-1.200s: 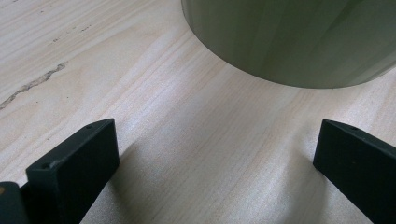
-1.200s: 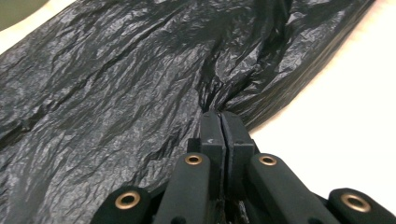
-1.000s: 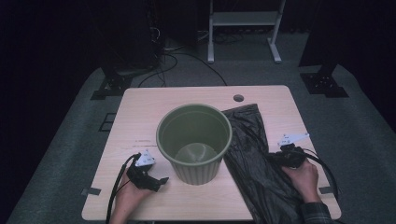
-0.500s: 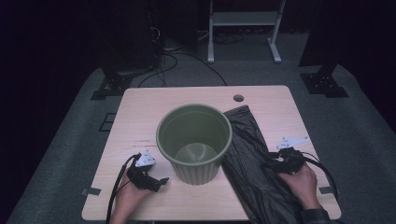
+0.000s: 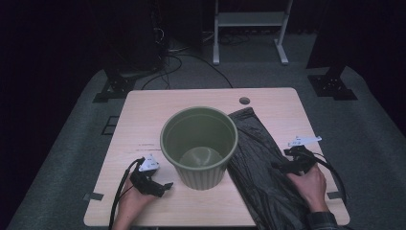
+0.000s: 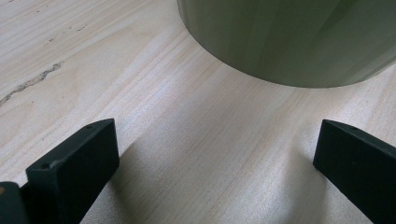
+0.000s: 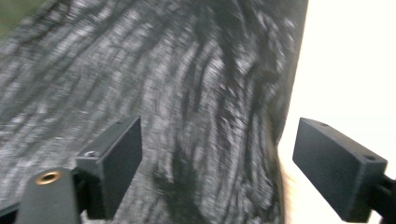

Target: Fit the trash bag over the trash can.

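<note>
A green ribbed bin (image 5: pixel 198 143) stands upright mid-table, nothing inside it. A crumpled black plastic bag (image 5: pixel 261 167) lies flat to its right, running off the front edge. My left gripper (image 5: pixel 166 186) rests on the wood left of the bin, open, pointing at the bin's base (image 6: pixel 289 37), nothing between its jaws (image 6: pixel 217 140). My right gripper (image 5: pixel 279 166) lies on the bag's right part. Its jaws (image 7: pixel 219 140) have just been opening and stand wide over the bag (image 7: pixel 187 70), with the bag's edge between them and the pads off it.
The light wooden table (image 5: pixel 143 110) has a small round hole (image 5: pixel 244 100) near its far edge. Behind it on the grey carpet are a white stand (image 5: pixel 249 19), cables (image 5: pixel 191 57) and black tripod feet (image 5: pixel 112 88). Bare wood (image 7: pixel 345 60) shows beside the bag.
The right hand has shifted slightly on the bag and its jaws stand wider apart. The left hand, the bin and the bag have kept still.
</note>
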